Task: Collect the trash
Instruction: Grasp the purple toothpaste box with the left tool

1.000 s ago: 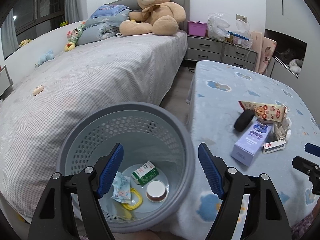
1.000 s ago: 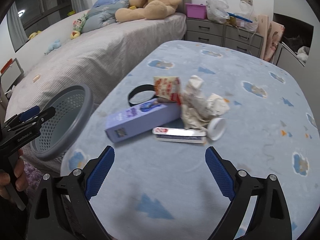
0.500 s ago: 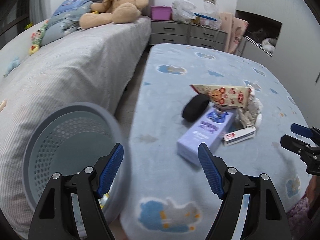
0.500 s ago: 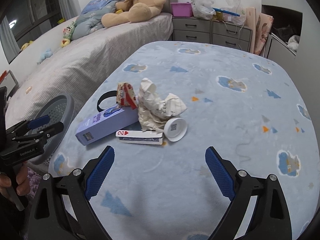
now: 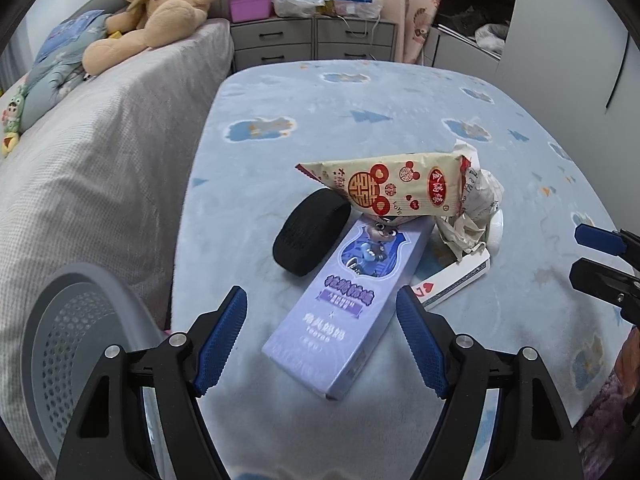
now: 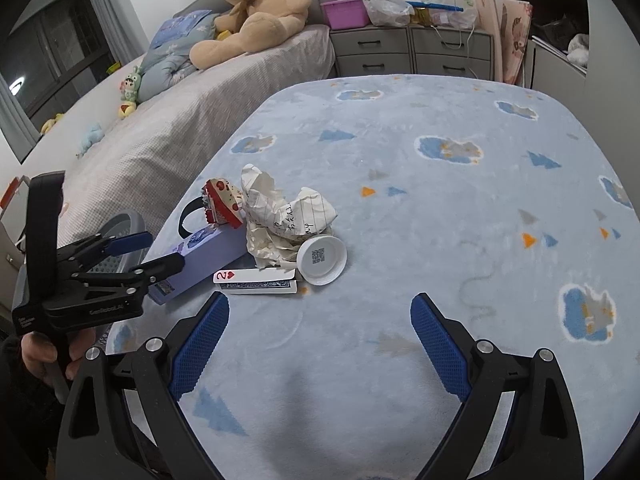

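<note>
A pile of trash lies on the blue blanket (image 5: 360,100): a purple box (image 5: 346,304), a black tape roll (image 5: 310,238), a cream snack bag (image 5: 400,184), crumpled paper (image 5: 476,216), a card pack (image 5: 456,280) and a white lid (image 6: 322,260). My left gripper (image 5: 322,336) is open, its fingers on either side of the near end of the purple box. My right gripper (image 6: 320,344) is open and empty, short of the card pack (image 6: 258,282) and crumpled paper (image 6: 280,216). The grey mesh bin (image 5: 76,348) stands low at the left.
A grey bed (image 5: 80,168) with a teddy bear (image 5: 156,12) runs along the left. Grey drawers (image 5: 312,42) with bags stand at the back. The right gripper's fingers (image 5: 600,240) show at the right edge of the left wrist view.
My left gripper has swung from over the bin rightward to the trash pile and now straddles the purple box. My right gripper has shifted a little to the right.
</note>
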Tool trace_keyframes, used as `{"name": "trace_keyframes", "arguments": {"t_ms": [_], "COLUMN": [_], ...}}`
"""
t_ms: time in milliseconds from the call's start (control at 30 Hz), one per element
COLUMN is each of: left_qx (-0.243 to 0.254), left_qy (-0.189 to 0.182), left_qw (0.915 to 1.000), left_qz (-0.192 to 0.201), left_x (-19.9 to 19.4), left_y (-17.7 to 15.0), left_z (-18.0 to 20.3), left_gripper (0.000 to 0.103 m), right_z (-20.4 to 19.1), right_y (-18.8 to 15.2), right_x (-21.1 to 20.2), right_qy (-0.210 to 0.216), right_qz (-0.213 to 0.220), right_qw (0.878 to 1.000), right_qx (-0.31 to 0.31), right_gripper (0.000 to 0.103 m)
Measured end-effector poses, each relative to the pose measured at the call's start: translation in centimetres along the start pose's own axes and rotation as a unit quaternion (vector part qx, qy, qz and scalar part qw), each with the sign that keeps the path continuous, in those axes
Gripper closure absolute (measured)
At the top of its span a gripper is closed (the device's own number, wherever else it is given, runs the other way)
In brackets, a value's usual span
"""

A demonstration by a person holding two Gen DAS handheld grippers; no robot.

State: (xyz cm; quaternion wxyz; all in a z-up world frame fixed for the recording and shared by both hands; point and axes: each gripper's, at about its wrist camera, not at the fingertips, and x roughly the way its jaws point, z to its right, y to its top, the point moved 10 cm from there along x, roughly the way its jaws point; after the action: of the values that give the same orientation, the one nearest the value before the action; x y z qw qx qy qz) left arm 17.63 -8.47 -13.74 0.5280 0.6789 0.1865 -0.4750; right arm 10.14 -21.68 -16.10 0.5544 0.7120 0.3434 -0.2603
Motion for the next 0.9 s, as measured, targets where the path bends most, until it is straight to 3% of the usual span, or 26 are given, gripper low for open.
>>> {"name": "trace_keyframes", "arguments": {"t_ms": [333,600,900], "left_qx": [0.02,0.029,0.0], "left_qy": [-0.031,-0.043,-0.04], "left_qw": [0.9991,0.9984,0.9992], "left_qz": [-0.021,-0.022,-0.007], "left_x": [2.1,2.5,0.7], "left_y": [0.4,0.4,-0.9], "left_z": [1.1,2.2,1.8], "left_gripper": [0.03,0.048,0.057], "right_z": [-0.7,-0.5,0.4], "right_y": [-0.1,-0.3,-0.2], "right_x": [0.4,1.0,1.0], "right_qy": [0.004,0.006,-0.001], "right_qz": [-0.001,-0.008,-0.003], "right_qw": [1.0,1.0,1.0], "right_qx": [-0.011,-0.004,0.01], "right_gripper": [0.012,0.012,0.012]}}
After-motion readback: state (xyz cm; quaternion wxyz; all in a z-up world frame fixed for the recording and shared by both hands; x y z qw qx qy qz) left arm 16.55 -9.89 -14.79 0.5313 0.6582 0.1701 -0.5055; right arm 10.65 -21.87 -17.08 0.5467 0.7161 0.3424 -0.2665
